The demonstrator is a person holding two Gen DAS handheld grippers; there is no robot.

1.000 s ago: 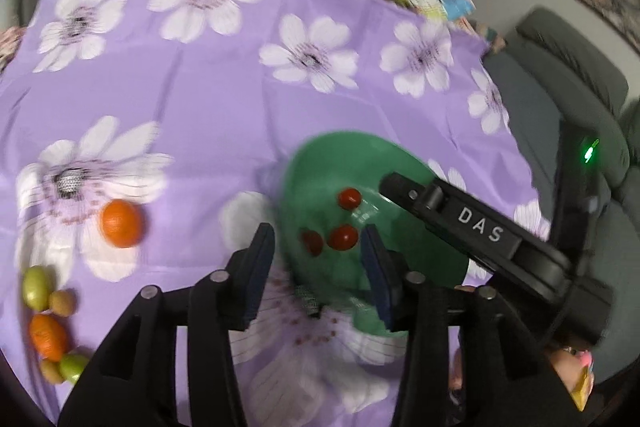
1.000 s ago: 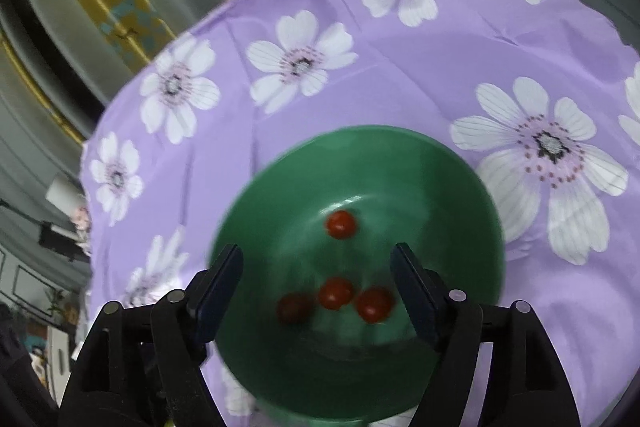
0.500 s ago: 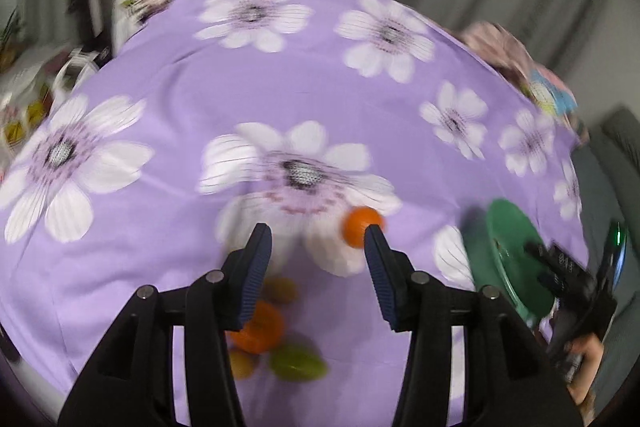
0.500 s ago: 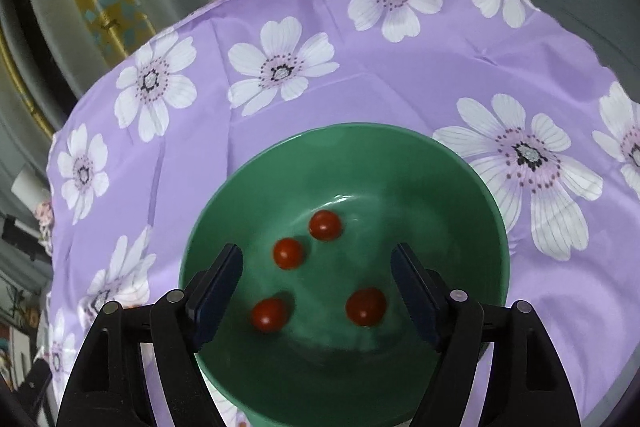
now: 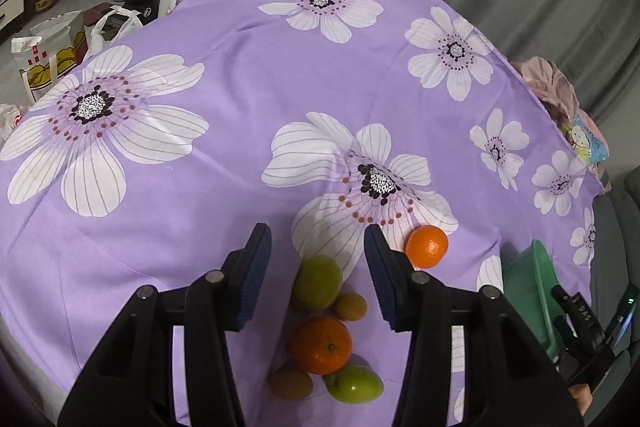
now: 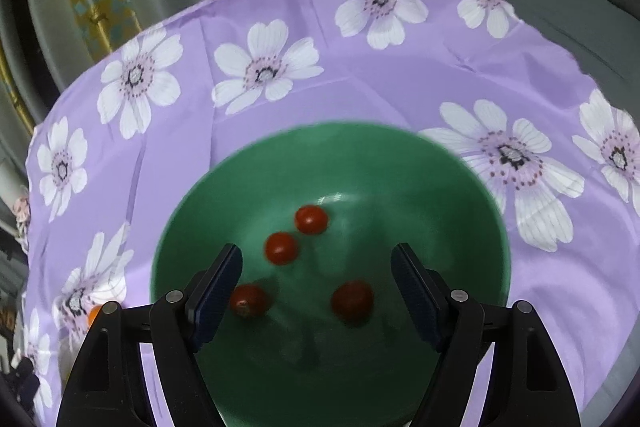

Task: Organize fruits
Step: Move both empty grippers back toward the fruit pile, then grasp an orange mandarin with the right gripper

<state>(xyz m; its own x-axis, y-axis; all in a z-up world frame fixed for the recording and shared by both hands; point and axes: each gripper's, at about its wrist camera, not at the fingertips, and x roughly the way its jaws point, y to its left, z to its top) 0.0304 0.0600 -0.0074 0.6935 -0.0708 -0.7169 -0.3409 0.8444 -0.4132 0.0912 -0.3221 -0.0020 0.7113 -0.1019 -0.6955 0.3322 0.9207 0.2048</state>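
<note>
Between the parted, empty left gripper [image 5: 318, 277] pads: round green plum-like fruit [image 5: 317, 282] on purple floral cloth [image 5: 248, 99] — firm, smooth, likely slippery; grasp across its widest middle. Right gripper [image 6: 316, 291] released over green plastic bowl [image 6: 460, 195].

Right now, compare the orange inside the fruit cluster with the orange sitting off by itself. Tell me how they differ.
The clustered orange looks larger and touches green and brownish fruits; the lone orange looks smaller and sits apart on a white petal. The clustered orange lies between the left gripper's fingers in view; the lone orange lies outside the right-hand finger. Both are round, orange and resting on the tablecloth.
</note>
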